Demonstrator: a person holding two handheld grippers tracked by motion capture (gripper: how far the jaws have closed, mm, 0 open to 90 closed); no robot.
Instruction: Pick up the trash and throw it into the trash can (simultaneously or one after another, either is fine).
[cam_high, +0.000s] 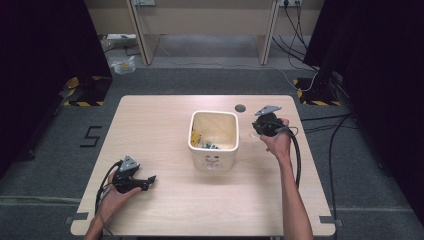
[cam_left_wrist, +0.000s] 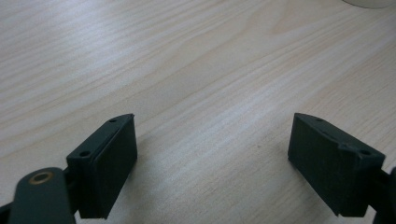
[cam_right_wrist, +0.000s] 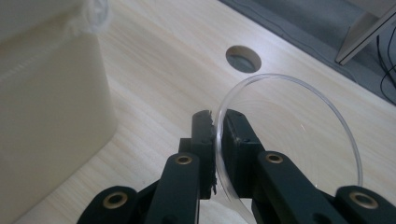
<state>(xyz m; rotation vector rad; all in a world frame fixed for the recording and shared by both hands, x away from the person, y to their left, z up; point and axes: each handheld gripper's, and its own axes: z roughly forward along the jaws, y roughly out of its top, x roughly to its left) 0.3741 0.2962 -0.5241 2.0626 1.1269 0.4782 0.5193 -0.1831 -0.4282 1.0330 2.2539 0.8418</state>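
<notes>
My right gripper (cam_right_wrist: 215, 122) view shows what the high view loses: its jaws clamp the rim of a clear plastic lid (cam_right_wrist: 299, 135), held over the surface (cam_right_wrist: 154, 70) beside the cream bin (cam_high: 214, 136). I can read no writing. My left gripper (cam_left_wrist: 212, 154) rests low, jaws wide apart, empty.

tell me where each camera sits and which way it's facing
high view: above the person's side, looking forward and down at the table; forearms, left gripper, right gripper.
left gripper view: on the left gripper, open jaws over bare table.
right gripper view: on the right gripper, shut on a clear disc.
Shared: bin, table hole.
</notes>
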